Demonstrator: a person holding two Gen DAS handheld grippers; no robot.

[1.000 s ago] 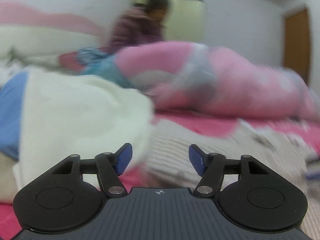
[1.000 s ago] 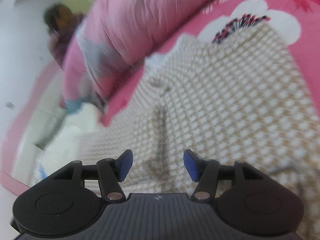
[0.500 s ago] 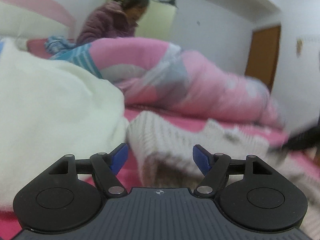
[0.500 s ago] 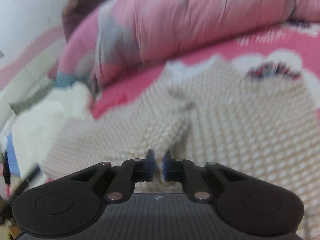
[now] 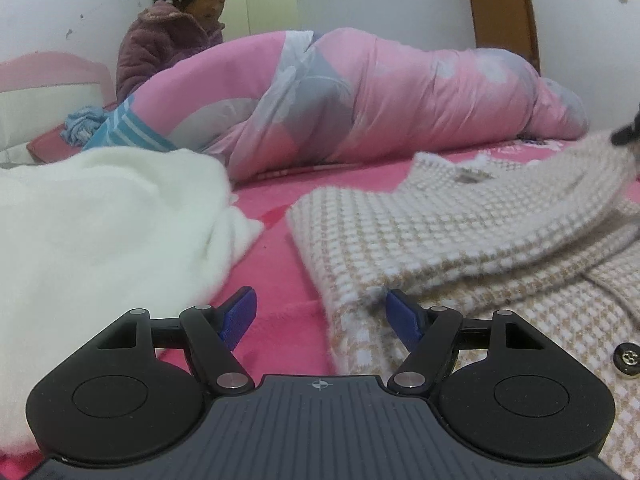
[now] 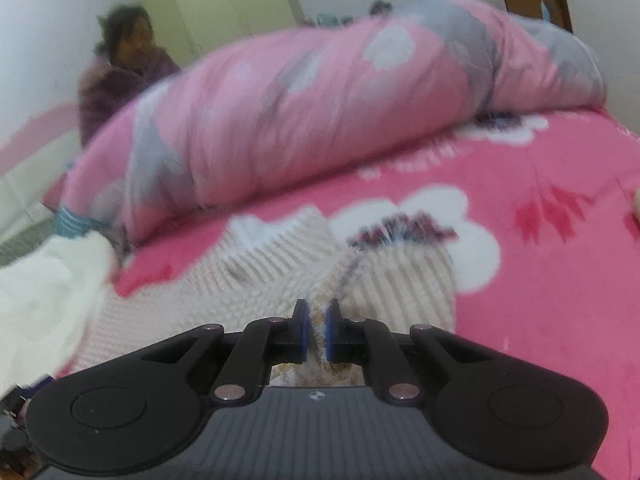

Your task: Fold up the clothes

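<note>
A beige-and-white knitted cardigan with a dark button lies on the pink bed; one part is folded over the rest. My left gripper is open, low over the bed, with the cardigan's lower edge between its blue fingertips. My right gripper is shut on a pinched fold of the cardigan and holds it lifted above the bed. The right gripper's tip shows at the right edge of the left wrist view.
A white fluffy garment lies left of the cardigan, also in the right wrist view. A rolled pink quilt runs across the back of the pink flowered bedsheet. A person in a purple jacket sits behind it.
My right gripper closed on the cardigan and has carried the fold up and to the right. My left gripper swung right along the bed to the cardigan's lower edge and stays open.
</note>
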